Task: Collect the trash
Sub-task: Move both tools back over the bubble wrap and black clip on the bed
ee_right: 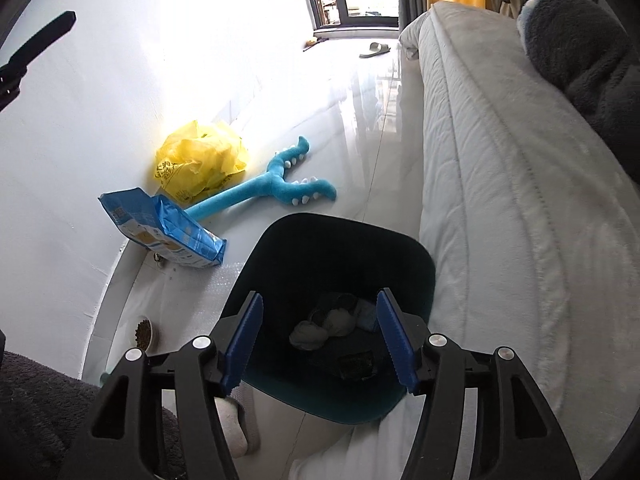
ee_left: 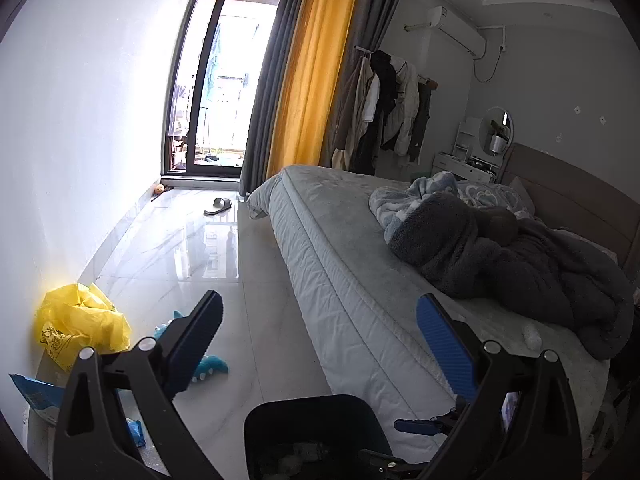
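A dark teal trash bin (ee_right: pixel 416 264) stands on the floor beside the bed; its rim also shows in the left wrist view (ee_left: pixel 308 404). Inside lie crumpled white tissues (ee_right: pixel 308 334), a blue scrap and a dark wrapper (ee_right: pixel 356 366). My right gripper (ee_right: pixel 322 338) is open and empty, directly above the bin's mouth. My left gripper (ee_left: pixel 320 334) is open and empty, held above the floor next to the bed edge. A small white crumpled piece (ee_left: pixel 532 336) lies on the bed by the dark blanket. A crumpled yellow plastic bag (ee_right: pixel 200 164) lies against the wall; it also shows in the left wrist view (ee_left: pixel 80 326).
A blue food bag (ee_right: pixel 160 232) and a blue plush toy (ee_right: pixel 280 184) lie by the wall. A bowl of kibble (ee_right: pixel 144 332) sits at the floor edge. The bed (ee_left: pixel 344 264) carries a dark blanket (ee_left: pixel 520 256). A slipper (ee_left: pixel 218 205) lies near the balcony door.
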The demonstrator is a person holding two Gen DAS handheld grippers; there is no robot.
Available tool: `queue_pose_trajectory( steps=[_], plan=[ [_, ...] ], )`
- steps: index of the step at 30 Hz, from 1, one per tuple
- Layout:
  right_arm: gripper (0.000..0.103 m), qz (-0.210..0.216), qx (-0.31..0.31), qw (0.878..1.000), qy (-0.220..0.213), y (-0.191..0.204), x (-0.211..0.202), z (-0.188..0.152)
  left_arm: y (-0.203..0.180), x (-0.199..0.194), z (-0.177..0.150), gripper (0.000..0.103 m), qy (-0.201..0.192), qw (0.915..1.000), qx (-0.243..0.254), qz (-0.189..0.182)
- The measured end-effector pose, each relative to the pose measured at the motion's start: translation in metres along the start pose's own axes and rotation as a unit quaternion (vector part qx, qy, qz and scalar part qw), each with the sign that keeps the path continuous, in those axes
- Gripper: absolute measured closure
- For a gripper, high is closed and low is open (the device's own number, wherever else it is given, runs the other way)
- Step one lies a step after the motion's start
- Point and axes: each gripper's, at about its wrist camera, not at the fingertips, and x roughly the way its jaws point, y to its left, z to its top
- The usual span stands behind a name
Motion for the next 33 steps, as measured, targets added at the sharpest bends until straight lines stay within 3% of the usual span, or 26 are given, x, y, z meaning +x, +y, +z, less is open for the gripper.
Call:
queue_pose_trajectory(
  steps=[8,20,26,33],
  plan=[
    [0.040,-0.025,0.013,0.999,-0.046,-0.033,-0.049,-0.008,-0.036,0.014,-0.003,0.004,0.012,0.9995,0.006,-0.030],
    [0.030,-0.086,0.041,0.991,-0.098,-0.109,-0.121,-0.028,-0.102,0.038,-0.022,0.004,0.047,0.9936,0.072,-0.073],
    [0.025,-0.114,0.061,0.984,-0.124,-0.157,-0.157,-0.044,-0.134,0.050,-0.031,0.004,0.067,0.9866,0.098,-0.112],
    [0.022,-0.122,0.089,0.980,-0.130,-0.211,-0.183,-0.061,-0.167,0.065,-0.047,0.004,0.094,0.9715,0.144,-0.163]
  ],
)
